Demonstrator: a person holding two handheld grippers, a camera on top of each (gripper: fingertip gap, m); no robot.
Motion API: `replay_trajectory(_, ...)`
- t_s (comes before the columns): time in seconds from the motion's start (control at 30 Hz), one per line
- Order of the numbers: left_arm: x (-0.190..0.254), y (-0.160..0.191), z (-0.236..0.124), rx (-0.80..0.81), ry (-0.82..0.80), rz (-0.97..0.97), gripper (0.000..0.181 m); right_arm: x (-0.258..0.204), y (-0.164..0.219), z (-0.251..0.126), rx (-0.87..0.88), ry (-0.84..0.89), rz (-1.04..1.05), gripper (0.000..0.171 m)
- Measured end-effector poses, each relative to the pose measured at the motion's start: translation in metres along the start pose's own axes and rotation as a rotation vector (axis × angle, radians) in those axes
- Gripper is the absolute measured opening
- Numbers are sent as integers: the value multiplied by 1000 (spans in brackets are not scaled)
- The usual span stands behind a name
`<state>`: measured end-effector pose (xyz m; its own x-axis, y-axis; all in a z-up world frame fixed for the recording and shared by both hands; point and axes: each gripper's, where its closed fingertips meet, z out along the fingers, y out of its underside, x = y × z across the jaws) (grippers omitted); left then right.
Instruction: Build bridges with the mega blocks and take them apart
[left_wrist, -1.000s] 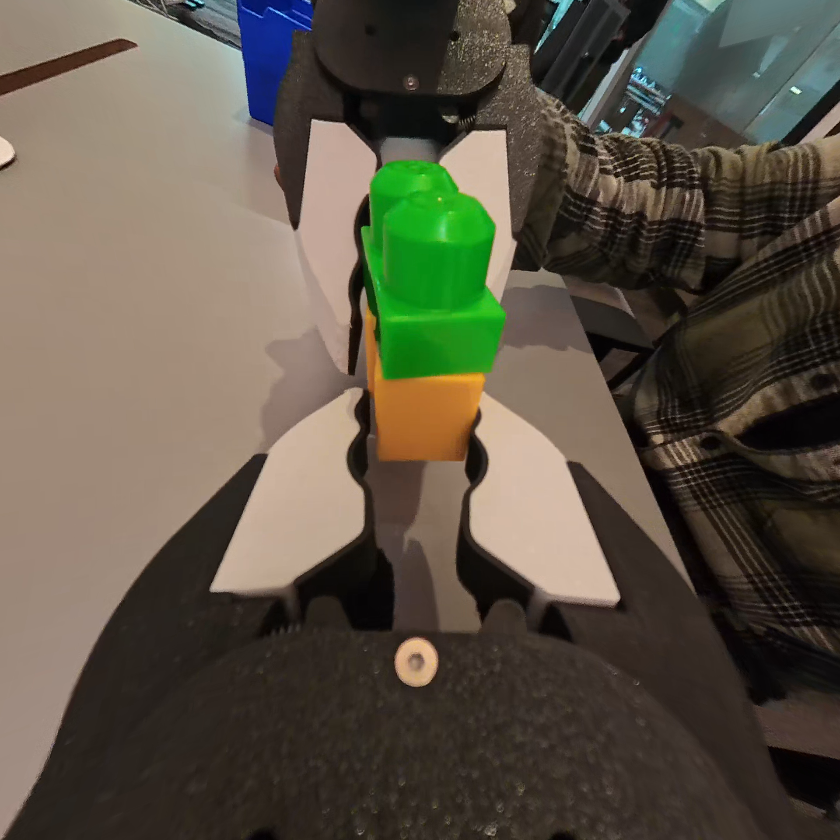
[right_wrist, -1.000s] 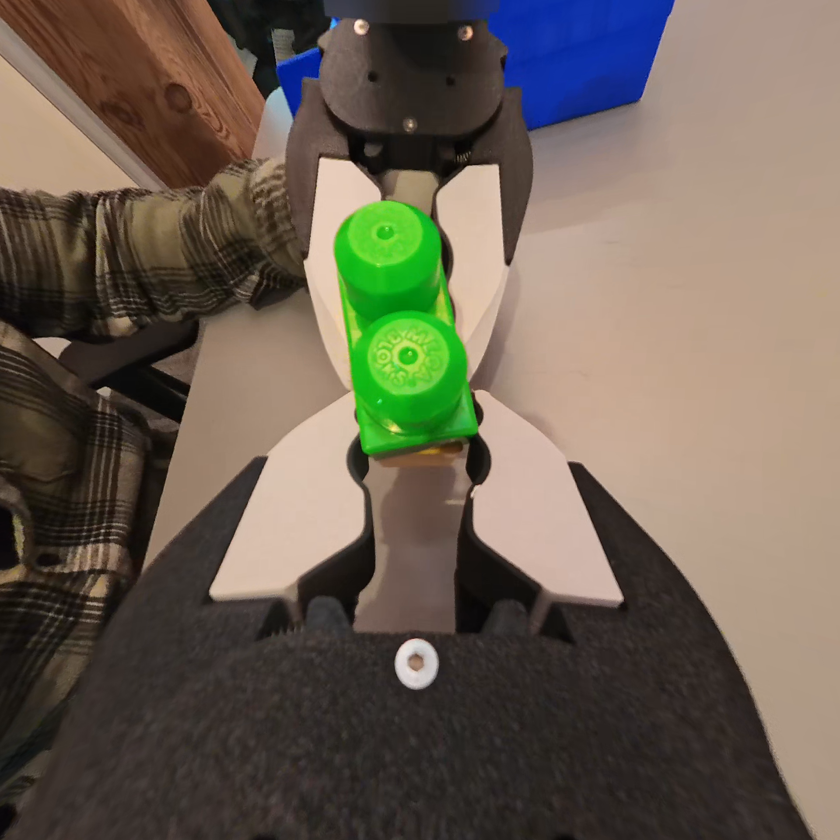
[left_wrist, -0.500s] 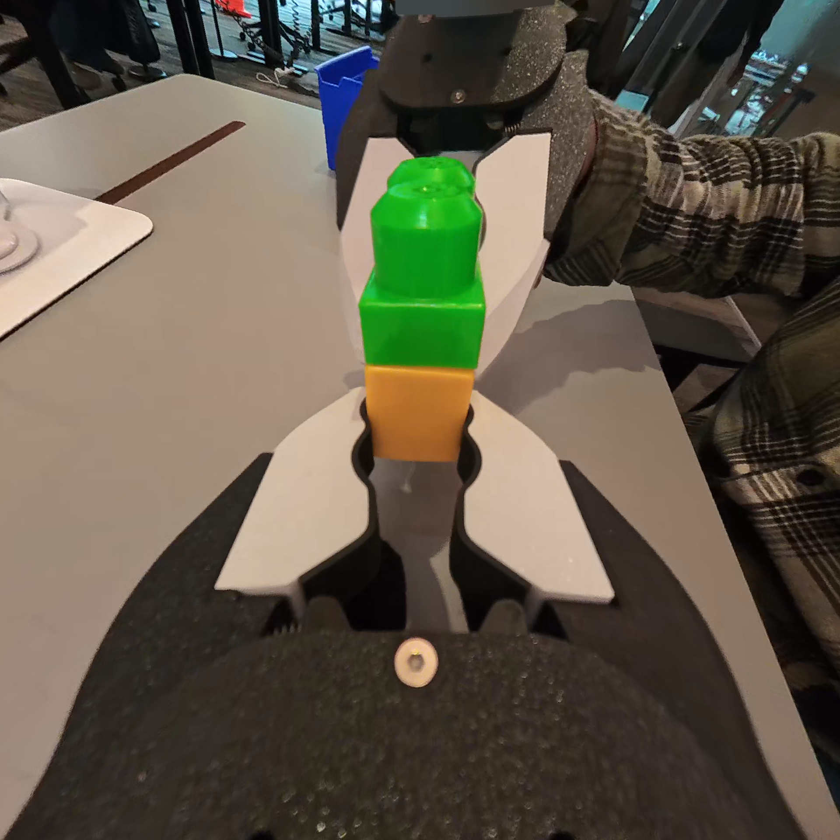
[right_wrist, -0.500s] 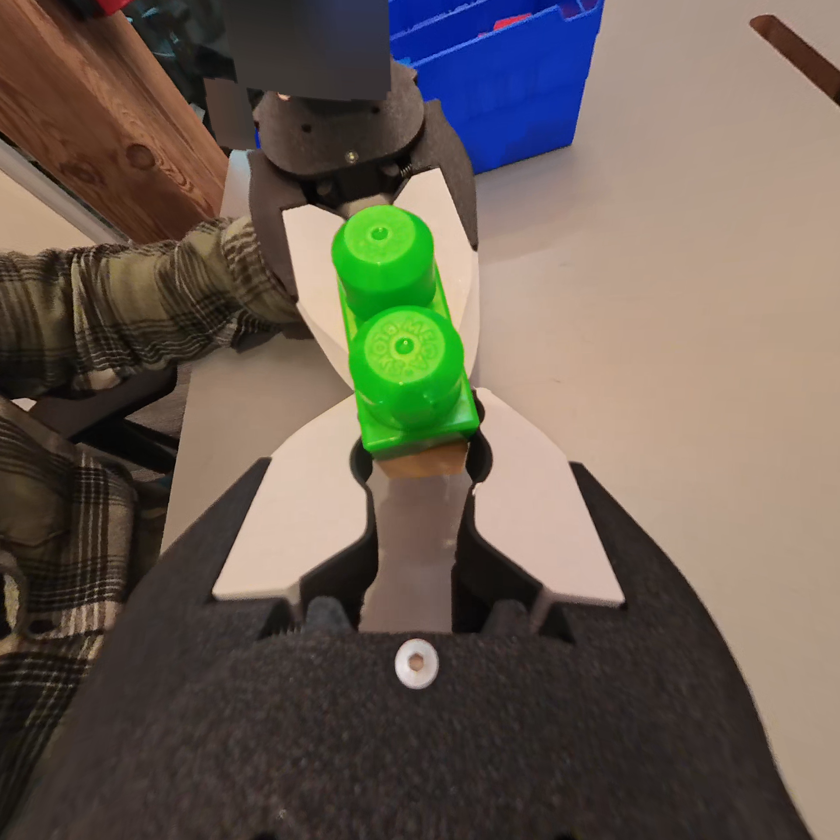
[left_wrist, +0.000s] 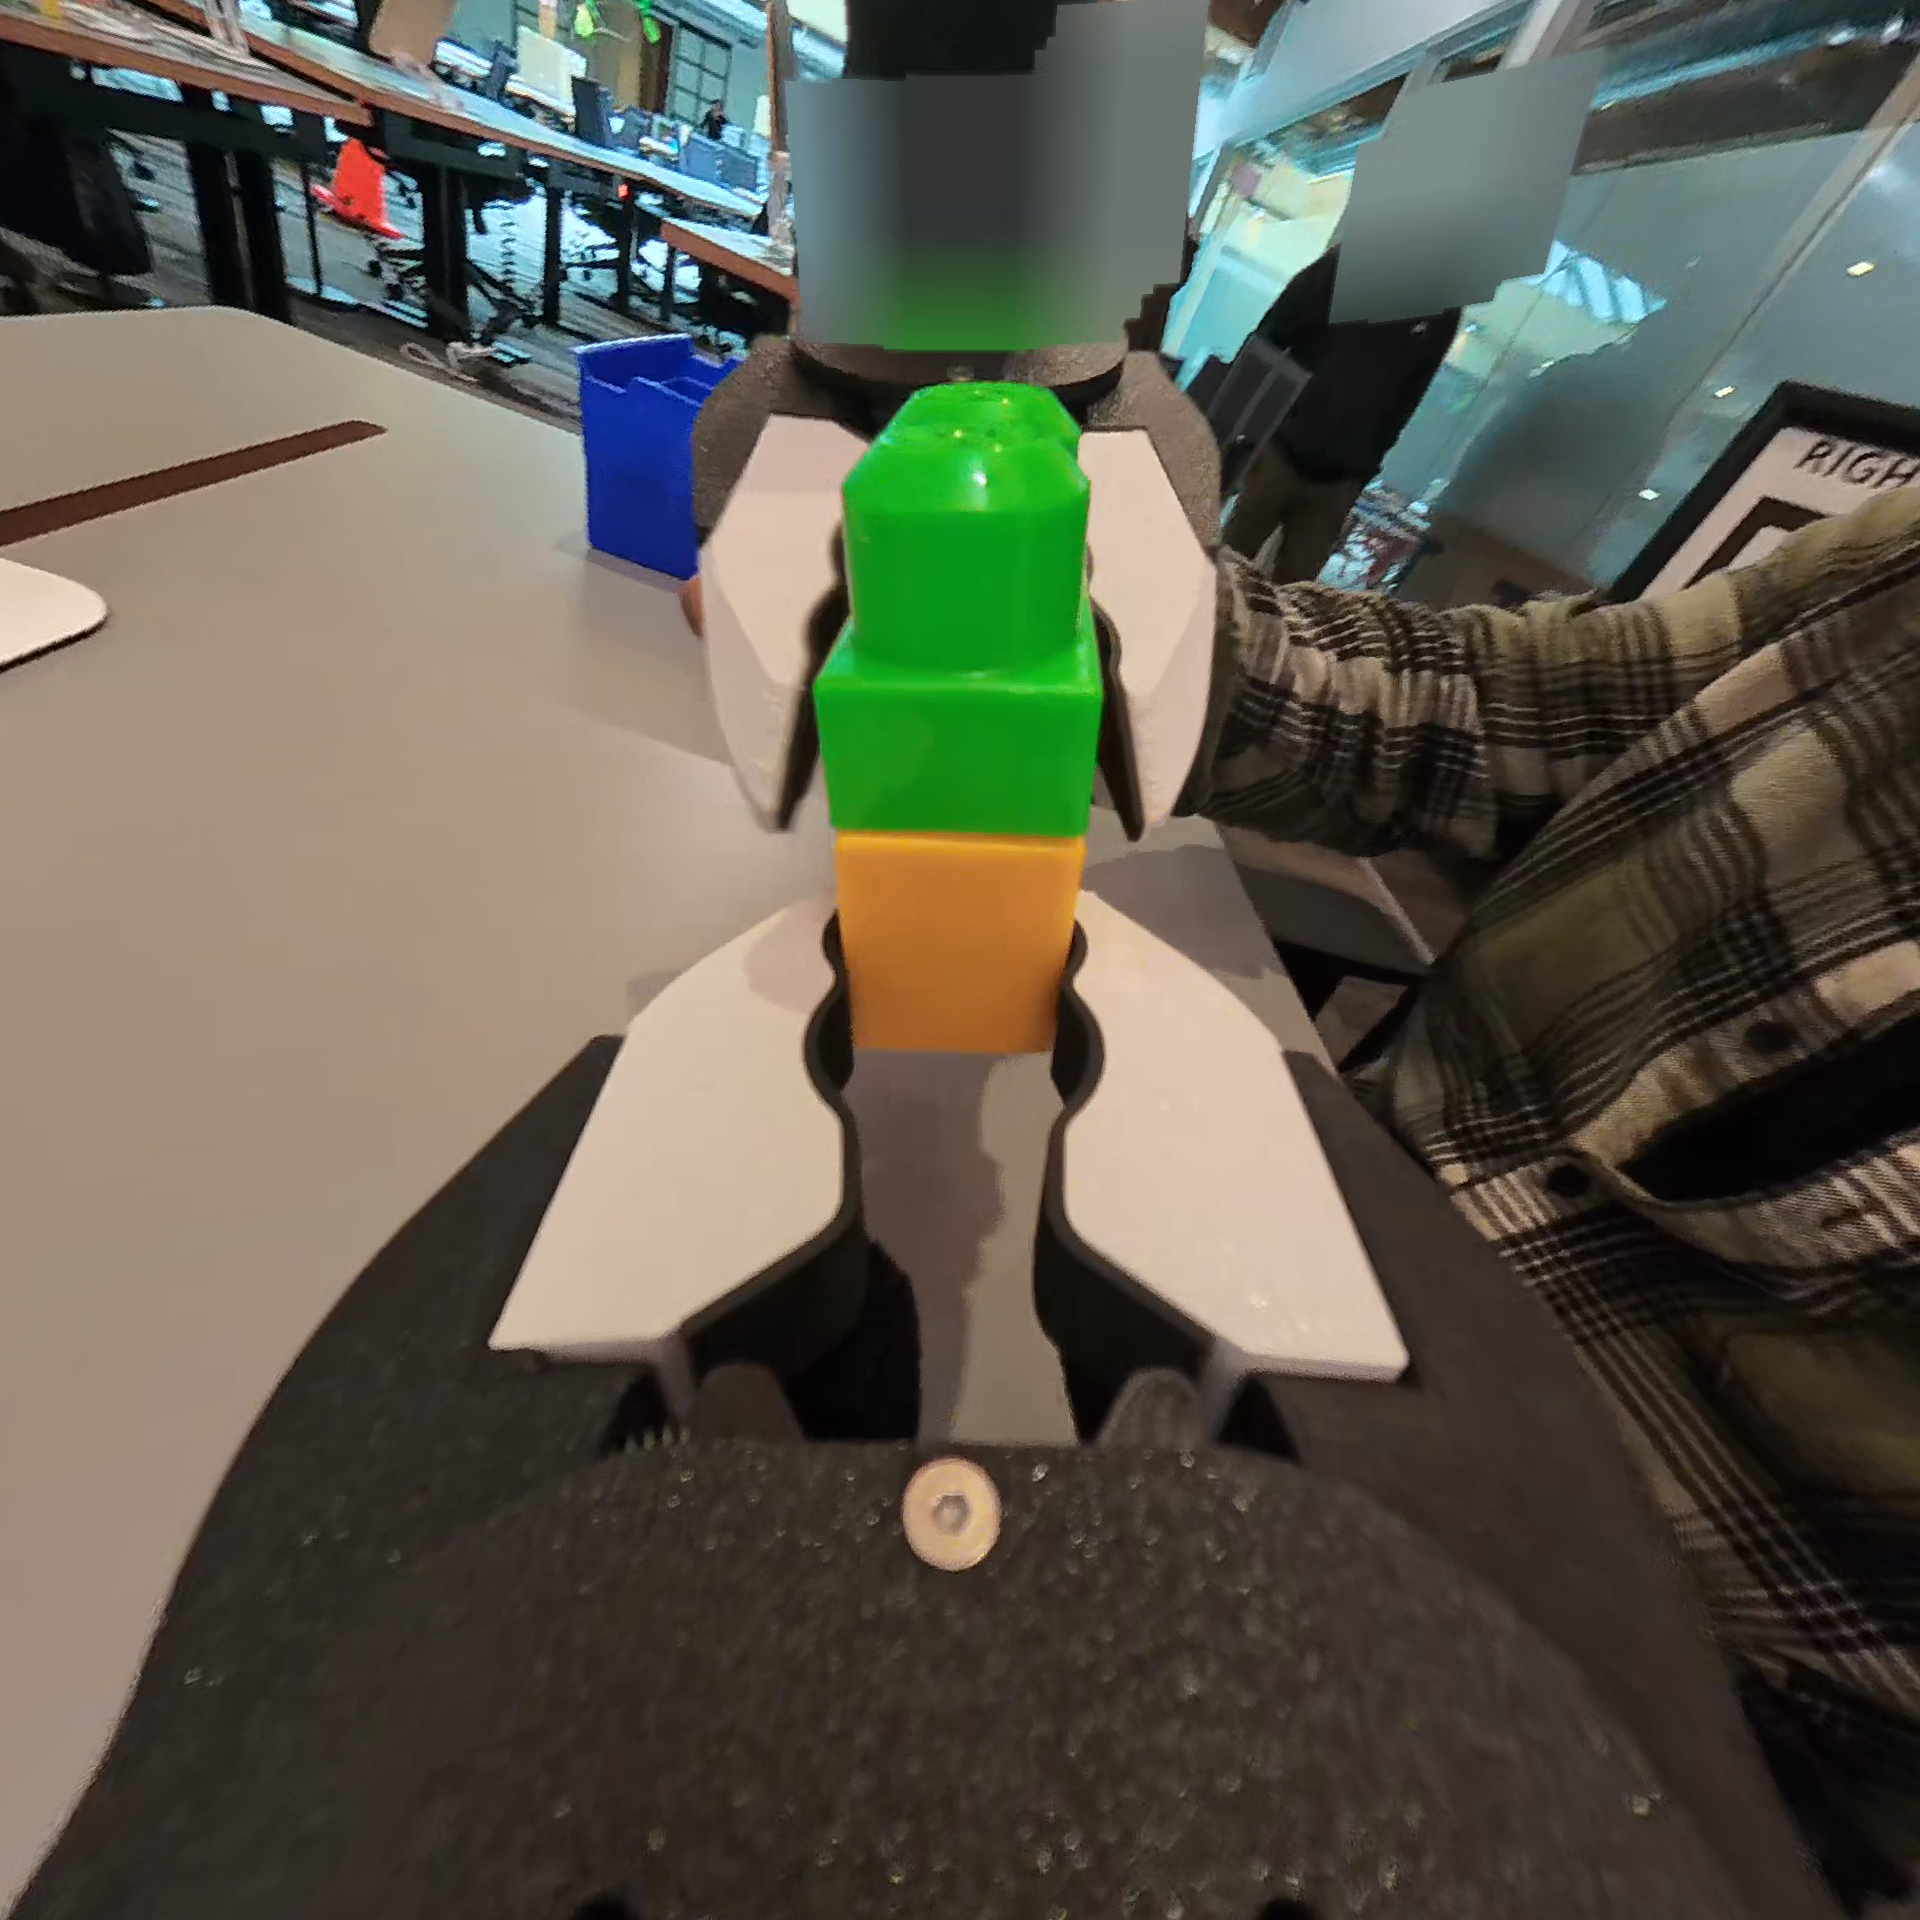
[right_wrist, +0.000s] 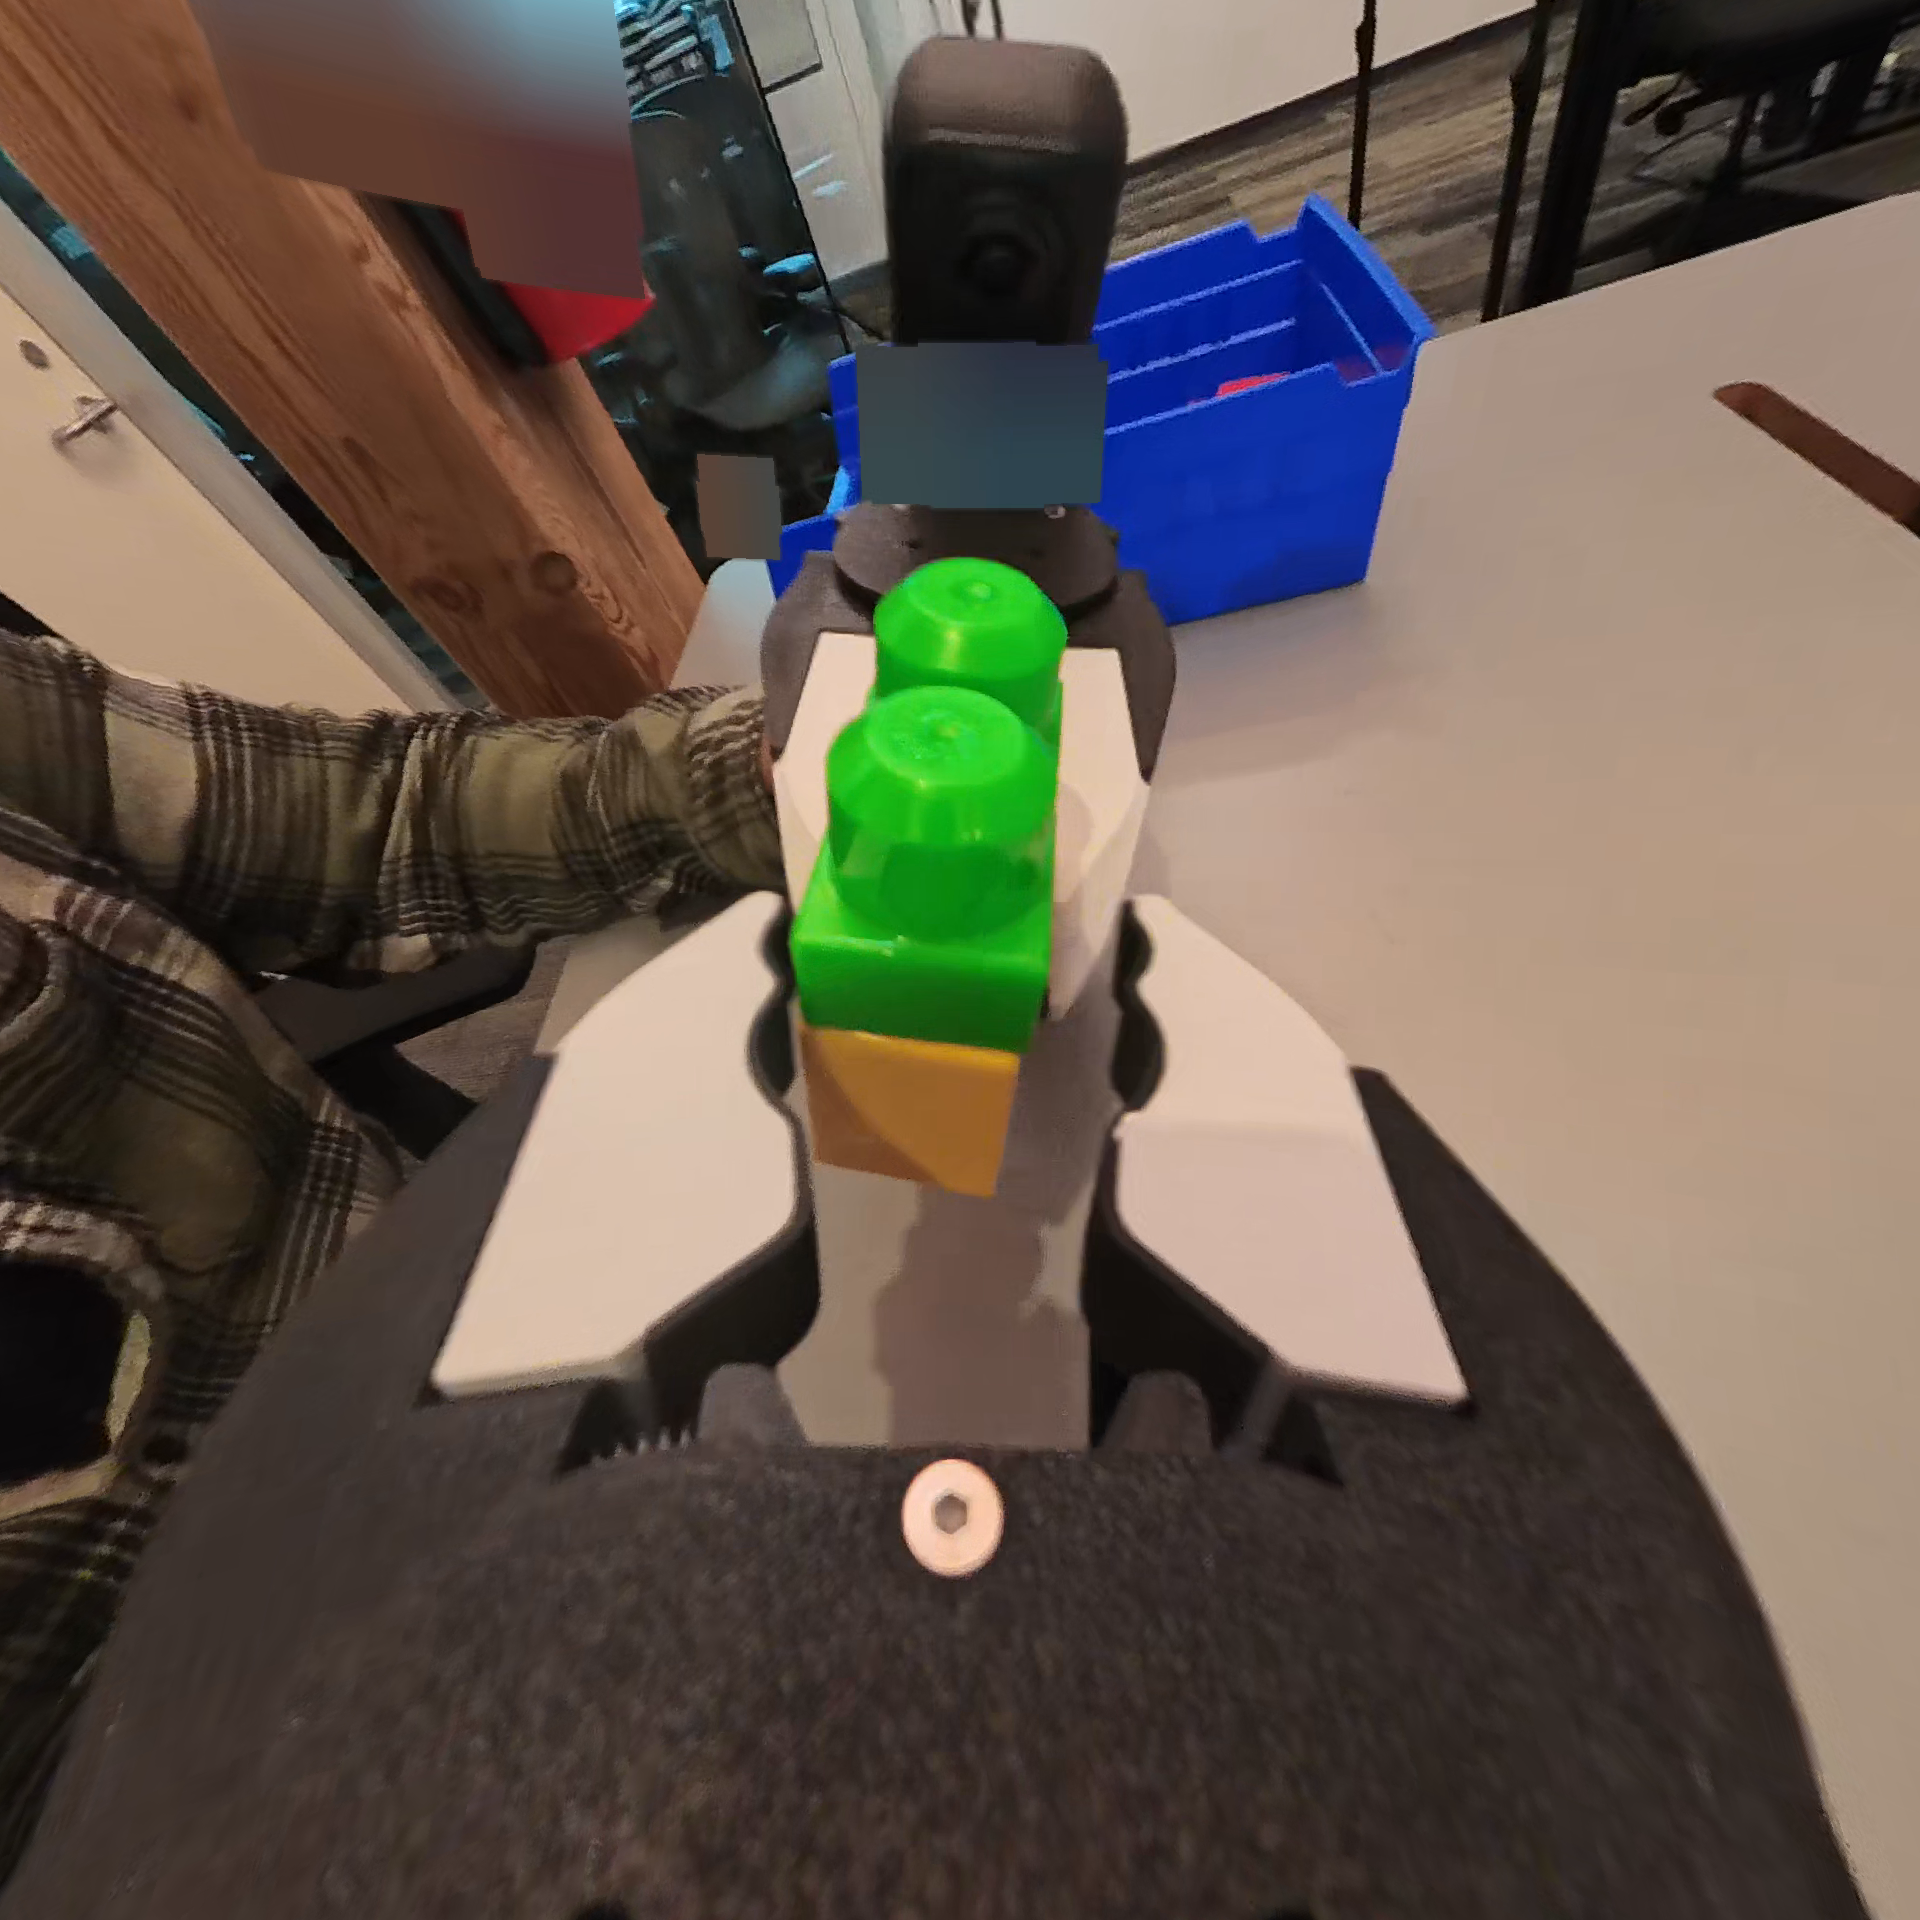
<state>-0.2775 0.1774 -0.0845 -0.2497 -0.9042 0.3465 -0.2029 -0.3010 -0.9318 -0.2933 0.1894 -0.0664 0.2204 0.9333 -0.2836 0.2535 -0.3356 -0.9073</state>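
A green two-stud block (left_wrist: 956, 727) sits pressed on top of an orange block (left_wrist: 956, 945). My left gripper (left_wrist: 956, 940) is shut on the orange block, one finger on each side. My right gripper (right_wrist: 951, 935) faces it from the far side at the height of the green block (right_wrist: 914, 966). Its jaws stand a little wider than the block, with a gap on the right side. The orange block (right_wrist: 904, 1101) shows below, slightly turned. One white finger (right_wrist: 1091, 831) of the left gripper shows behind the blocks.
A blue bin (right_wrist: 1247, 468) stands at the back of the grey table (right_wrist: 1558, 831); it also shows in the left wrist view (left_wrist: 639, 468). A person's plaid sleeve (left_wrist: 1455, 707) reaches in along the table's edge. A wooden post (right_wrist: 364, 364) stands beyond the table.
The right gripper's jaws have widened and loosened from the green block. Both cameras have tilted up, so more of the room shows. The left gripper keeps its hold on the orange block.
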Motion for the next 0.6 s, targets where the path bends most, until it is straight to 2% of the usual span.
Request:
replay_trajectory(0.03, 1, -2, -1, 12, 9, -3, 36, 2, 1, -2, -10, 15, -5, 71)
replay_trajectory(0.07, 2, -4, -2, 25, 13, -6, 35, 3, 1, -6, -16, 26, -11, 75)
replay_trajectory(0.13, 3, -8, -6, 49, 23, -20, 36, 4, 2, -13, -1, 44, -23, 77)
replay_trajectory(0.3, 1, -8, -5, 62, 35, -74, 35, 2, 11, -18, 10, 65, -48, 54)
replay_trajectory(0.37, 1, -7, -2, 54, 26, -79, 36, -4, 12, -15, 15, 26, -44, 38)
replay_trajectory(0.6, 6, -5, 3, 41, 53, -102, 35, -7, 14, -16, 105, -27, 22, 35)
